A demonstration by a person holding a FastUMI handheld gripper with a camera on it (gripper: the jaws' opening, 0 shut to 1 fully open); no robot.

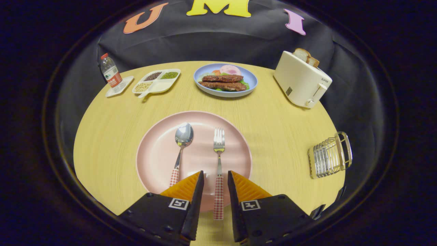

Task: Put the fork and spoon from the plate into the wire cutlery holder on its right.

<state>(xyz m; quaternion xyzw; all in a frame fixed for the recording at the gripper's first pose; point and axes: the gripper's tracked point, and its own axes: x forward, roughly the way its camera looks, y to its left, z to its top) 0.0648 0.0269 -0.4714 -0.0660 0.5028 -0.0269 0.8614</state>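
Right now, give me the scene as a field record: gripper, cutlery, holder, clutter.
gripper: gripper open, fingers on either side of the fork handle, with a gap on each side
fork: fork on pink plate, handle over the near rim
spoon: spoon on the plate, beside the fork
holder: wire cutlery holder right of the plate, nothing in it
clutter: toaster, food plate, divided tray, bottle beyond the plate

The toaster [302, 82] carries a small dark brand word on its side, and the bottle [111, 73] a label, both too small to read.
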